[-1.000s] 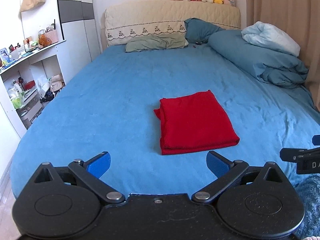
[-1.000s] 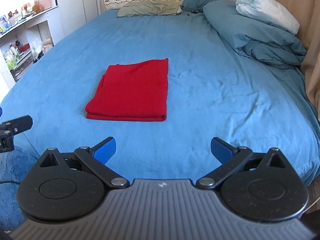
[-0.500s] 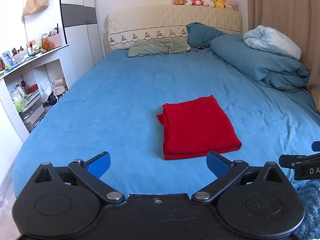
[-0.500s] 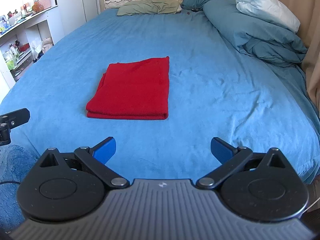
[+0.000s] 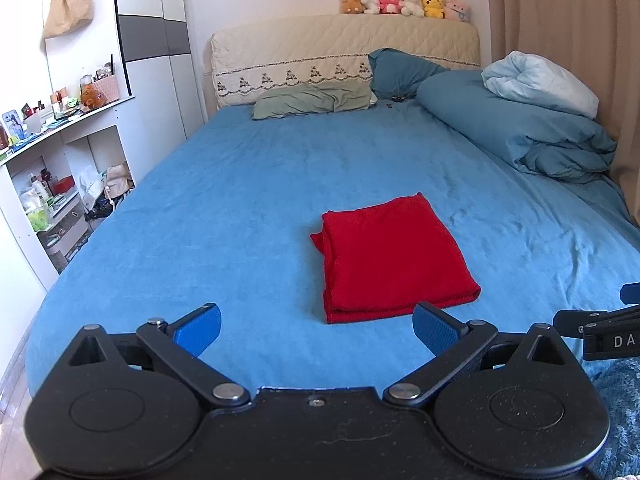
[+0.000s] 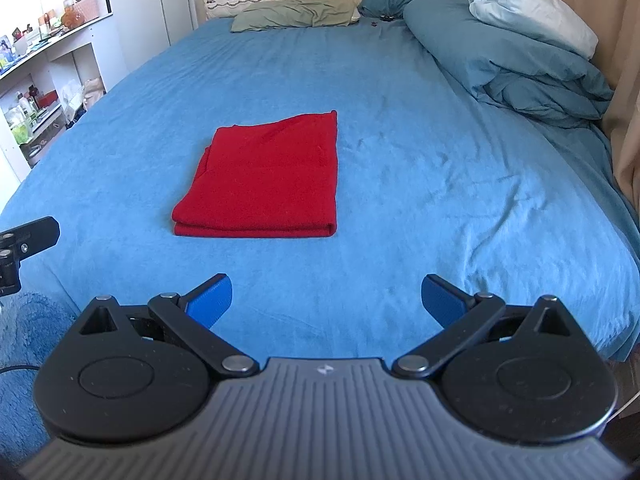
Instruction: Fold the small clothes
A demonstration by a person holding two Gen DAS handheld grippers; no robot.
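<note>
A red garment lies folded into a flat rectangle on the blue bed sheet; it also shows in the right wrist view. My left gripper is open and empty, held back near the foot of the bed, apart from the garment. My right gripper is open and empty, also near the foot of the bed, short of the garment. Each gripper's edge shows in the other's view, the right one and the left one.
A rolled blue duvet with a pale blanket lies along the right side. Pillows and a headboard are at the far end. White shelves with clutter stand left. A curtain hangs right.
Both grippers have drawn back a little from the bed and risen, so the folded red garment sits farther away. The garment has not moved. Both stay open.
</note>
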